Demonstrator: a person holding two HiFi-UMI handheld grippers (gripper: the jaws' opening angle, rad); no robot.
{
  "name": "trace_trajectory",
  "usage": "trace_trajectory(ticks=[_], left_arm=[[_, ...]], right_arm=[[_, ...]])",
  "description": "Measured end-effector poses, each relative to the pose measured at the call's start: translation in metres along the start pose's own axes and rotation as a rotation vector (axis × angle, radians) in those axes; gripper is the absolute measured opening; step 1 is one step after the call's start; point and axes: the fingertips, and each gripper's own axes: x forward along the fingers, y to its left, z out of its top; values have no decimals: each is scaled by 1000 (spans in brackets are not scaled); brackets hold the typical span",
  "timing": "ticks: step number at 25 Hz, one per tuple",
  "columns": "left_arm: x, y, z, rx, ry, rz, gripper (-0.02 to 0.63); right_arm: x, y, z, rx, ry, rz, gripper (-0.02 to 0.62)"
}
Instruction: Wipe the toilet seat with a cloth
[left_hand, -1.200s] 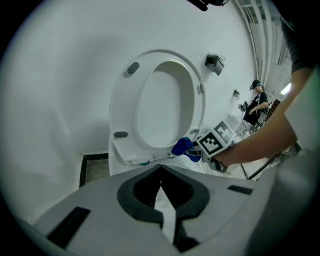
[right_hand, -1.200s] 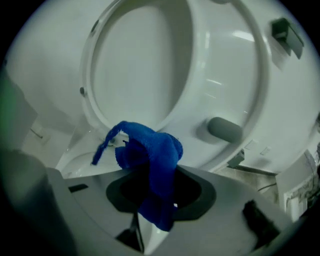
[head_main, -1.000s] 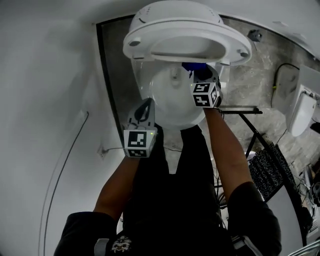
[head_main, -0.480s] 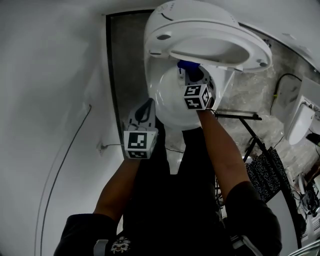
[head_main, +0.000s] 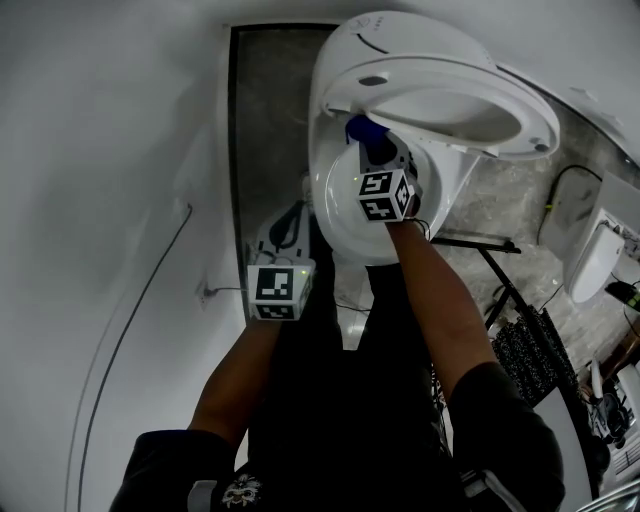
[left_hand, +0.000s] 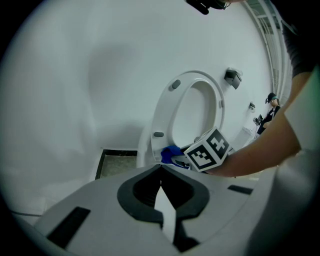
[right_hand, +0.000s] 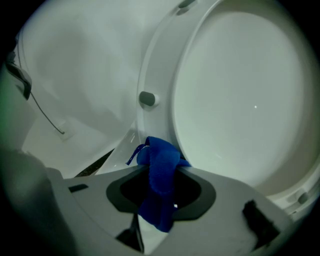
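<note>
The white toilet (head_main: 350, 215) stands with its seat (head_main: 440, 95) raised. In the right gripper view the seat's ring (right_hand: 152, 75) with a grey bumper (right_hand: 147, 99) fills the frame. My right gripper (head_main: 368, 142) is shut on a blue cloth (head_main: 358, 128) (right_hand: 161, 172) and holds it against the lower left part of the raised seat. The left gripper view shows the cloth (left_hand: 170, 152) and the right gripper's marker cube (left_hand: 208, 149) below the seat (left_hand: 172, 112). My left gripper (head_main: 293, 218) (left_hand: 161, 169) hangs shut and empty, to the left of the bowl.
A curved white wall (head_main: 110, 200) with a black cable (head_main: 150, 285) closes the left side. Grey tiled floor (head_main: 265, 120) lies beside the toilet. A black stand (head_main: 495, 262) and another white fixture (head_main: 588, 255) are at the right.
My right gripper has slid the blue cloth leftward along the raised seat's lower edge. The toilet has shifted right in the head view. The left gripper stays shut beside the bowl.
</note>
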Motion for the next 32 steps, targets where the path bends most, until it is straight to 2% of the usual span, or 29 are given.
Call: trace_trajectory(ticks=[8, 18, 32], left_arm=[[-14, 15, 9, -7, -22, 24, 9], [-29, 5, 41, 30, -53, 28, 9], [-50, -20, 74, 95, -82, 37, 9]], right_arm=[[-14, 13, 37, 6, -58, 10, 123], [-76, 6, 94, 87, -198, -25, 123], [-175, -55, 180, 206, -438, -114, 123]])
